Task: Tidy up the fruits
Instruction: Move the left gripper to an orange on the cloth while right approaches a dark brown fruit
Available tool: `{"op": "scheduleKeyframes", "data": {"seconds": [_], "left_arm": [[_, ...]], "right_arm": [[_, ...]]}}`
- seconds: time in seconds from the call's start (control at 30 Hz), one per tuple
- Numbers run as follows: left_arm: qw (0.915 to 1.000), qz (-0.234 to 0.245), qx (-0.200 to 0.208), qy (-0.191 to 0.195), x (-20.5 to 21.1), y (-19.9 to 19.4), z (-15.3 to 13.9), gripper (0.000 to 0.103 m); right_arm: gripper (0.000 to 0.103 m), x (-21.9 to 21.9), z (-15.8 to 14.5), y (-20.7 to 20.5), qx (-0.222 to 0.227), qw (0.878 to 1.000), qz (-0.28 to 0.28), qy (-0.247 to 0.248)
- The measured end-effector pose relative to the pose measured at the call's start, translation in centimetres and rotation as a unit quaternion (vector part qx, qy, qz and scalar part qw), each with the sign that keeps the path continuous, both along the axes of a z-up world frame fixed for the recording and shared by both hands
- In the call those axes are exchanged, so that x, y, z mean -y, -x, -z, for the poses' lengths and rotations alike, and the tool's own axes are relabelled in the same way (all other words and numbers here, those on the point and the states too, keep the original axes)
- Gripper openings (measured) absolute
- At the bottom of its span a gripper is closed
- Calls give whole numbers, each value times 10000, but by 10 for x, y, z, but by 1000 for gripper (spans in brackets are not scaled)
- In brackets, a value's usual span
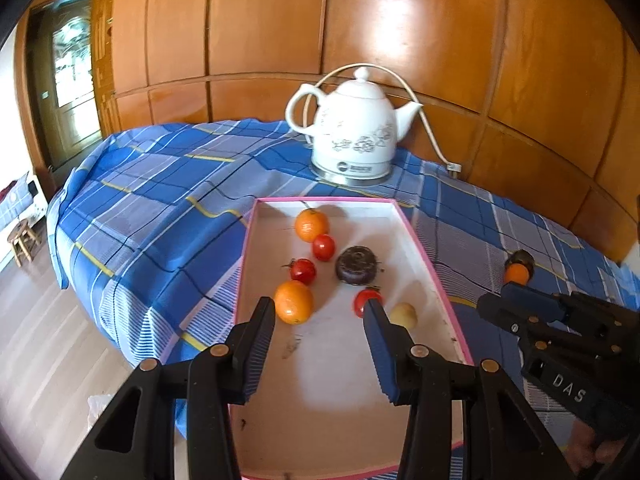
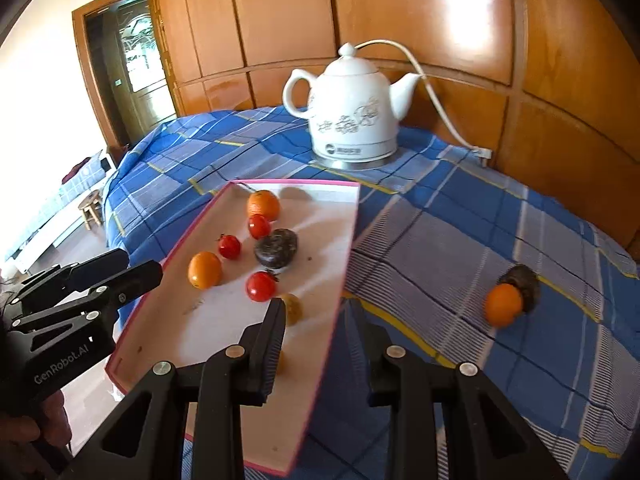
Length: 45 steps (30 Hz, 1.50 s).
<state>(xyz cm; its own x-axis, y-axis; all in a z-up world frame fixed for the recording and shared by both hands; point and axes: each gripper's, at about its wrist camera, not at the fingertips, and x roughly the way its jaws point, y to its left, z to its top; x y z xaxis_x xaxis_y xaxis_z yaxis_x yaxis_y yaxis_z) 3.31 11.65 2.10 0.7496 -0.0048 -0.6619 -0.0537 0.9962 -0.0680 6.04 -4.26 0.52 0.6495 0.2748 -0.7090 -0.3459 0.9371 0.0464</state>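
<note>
A white tray with a pink rim (image 1: 436, 272) (image 2: 224, 192) lies on the blue checked cloth. In it lie two oranges (image 1: 294, 302) (image 1: 311, 225), three red tomatoes (image 1: 323, 247), a dark purple fruit (image 1: 356, 266) (image 2: 277, 248) and a small yellow fruit (image 1: 404, 315) (image 2: 294, 308). Outside the tray, to the right, an orange (image 2: 504, 304) rests against another dark fruit (image 2: 524, 280). My left gripper (image 1: 320, 316) is open and empty above the tray's near half. My right gripper (image 2: 324, 320) is open and empty over the tray's right rim.
A white ceramic electric kettle (image 1: 354, 132) (image 2: 348, 112) with a cord stands behind the tray, against the wooden panel wall. The table edge drops to a wooden floor on the left. A small stool (image 1: 22, 238) stands far left.
</note>
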Motion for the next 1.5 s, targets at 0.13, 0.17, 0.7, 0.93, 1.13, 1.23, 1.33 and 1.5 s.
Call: {"op": "scheduleKeyframes", "data": {"seconds": [0.13,0.17,0.7,0.93,1.13,1.23,1.33,1.5], "left_arm": [[9999,148,29,-62,11,2,-3,47],[9998,172,22,-69,13,2,-3,47],[9962,791,14,-359,62,-4,-9,47],[9937,1041,-12,-415,84,-12,-9,47],[9894,1375,-94,-466,106,-20,-8,47],[9862,1585,-196,-439,122,-27,-8,47],[9824,1801,-299,-393,138,-37,-6,47],[9760,2082,-551,-331,170,-60,4,47]], "right_arm": [[31,17,-6,6,135,9998,148,97],[31,21,-8,7,172,9996,178,126],[31,110,-28,8,233,9959,808,320],[31,152,-40,4,169,9927,1152,313],[31,187,-45,-2,80,9892,1419,350],[31,208,-45,-6,25,9857,1633,418],[31,228,-44,-11,-30,9821,1825,457],[31,257,-36,-15,-162,9775,2065,387]]}}
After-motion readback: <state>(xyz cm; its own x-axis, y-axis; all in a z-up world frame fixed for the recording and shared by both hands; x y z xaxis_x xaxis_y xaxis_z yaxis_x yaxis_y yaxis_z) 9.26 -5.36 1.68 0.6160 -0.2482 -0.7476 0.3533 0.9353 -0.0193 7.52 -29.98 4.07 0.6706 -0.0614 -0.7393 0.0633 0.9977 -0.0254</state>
